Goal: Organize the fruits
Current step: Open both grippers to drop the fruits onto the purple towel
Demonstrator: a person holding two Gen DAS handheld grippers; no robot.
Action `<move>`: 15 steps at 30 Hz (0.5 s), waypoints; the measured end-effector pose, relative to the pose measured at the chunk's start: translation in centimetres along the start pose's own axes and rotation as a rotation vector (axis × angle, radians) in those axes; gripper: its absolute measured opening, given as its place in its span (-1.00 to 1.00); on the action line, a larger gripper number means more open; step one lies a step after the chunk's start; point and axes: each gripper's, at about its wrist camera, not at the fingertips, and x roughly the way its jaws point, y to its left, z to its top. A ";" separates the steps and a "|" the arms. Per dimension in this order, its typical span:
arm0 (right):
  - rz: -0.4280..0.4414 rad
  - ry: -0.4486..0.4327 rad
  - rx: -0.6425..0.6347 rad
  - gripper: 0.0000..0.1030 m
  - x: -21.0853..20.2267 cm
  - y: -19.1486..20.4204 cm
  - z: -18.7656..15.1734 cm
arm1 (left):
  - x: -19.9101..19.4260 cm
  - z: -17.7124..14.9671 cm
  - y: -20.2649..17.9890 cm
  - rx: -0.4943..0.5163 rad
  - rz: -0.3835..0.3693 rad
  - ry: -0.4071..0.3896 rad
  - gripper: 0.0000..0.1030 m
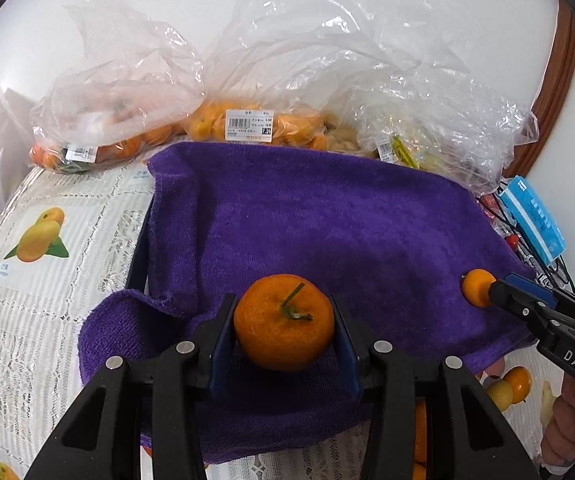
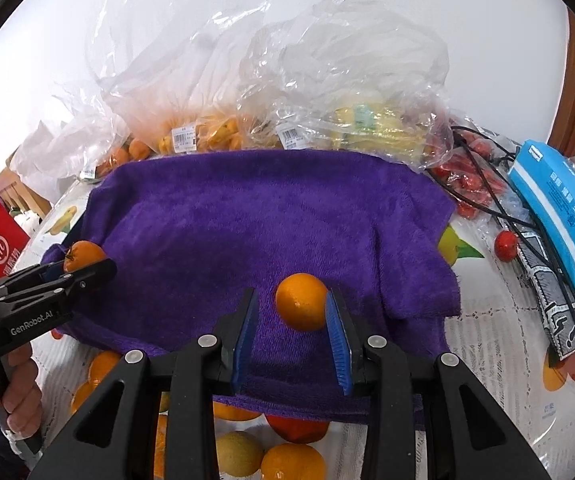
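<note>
A purple towel [image 1: 327,216] covers the middle of the table; it also shows in the right wrist view [image 2: 271,216]. My left gripper [image 1: 284,322] is shut on a tangerine [image 1: 284,322] with a green stem, held over the towel's near edge. From the right wrist view, the left gripper [image 2: 83,268] holds that tangerine [image 2: 83,254]. My right gripper [image 2: 292,312] is open; a small smooth orange fruit [image 2: 302,301] lies on the towel against its right finger, with a gap to the left finger. In the left wrist view the right gripper [image 1: 491,292] touches that fruit [image 1: 477,286].
Clear plastic bags of oranges [image 1: 247,120] and yellow fruit [image 2: 367,128] line the far edge. A blue tissue pack [image 2: 563,208], black cables [image 2: 499,200] and red tomatoes [image 2: 505,245] lie right. The fruit-print tablecloth [image 1: 47,280] covers the table.
</note>
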 end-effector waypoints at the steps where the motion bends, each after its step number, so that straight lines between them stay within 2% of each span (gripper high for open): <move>1: 0.004 -0.004 0.004 -0.30 -0.2 0.0 0.0 | -0.2 0.0 0.0 -0.001 0.001 -0.006 -0.17; 5: -0.004 -0.033 0.007 -0.23 -1.1 -0.1 0.2 | -1.2 0.1 0.0 0.000 -0.002 -0.044 -0.14; 9: -0.013 -0.053 0.021 -0.22 -1.9 -0.3 0.4 | -2.7 0.4 -0.2 0.003 -0.005 -0.093 0.03; 15: -0.031 -0.101 0.014 -0.22 -3.3 -0.3 0.4 | -3.4 0.3 -0.7 0.020 -0.006 -0.120 0.03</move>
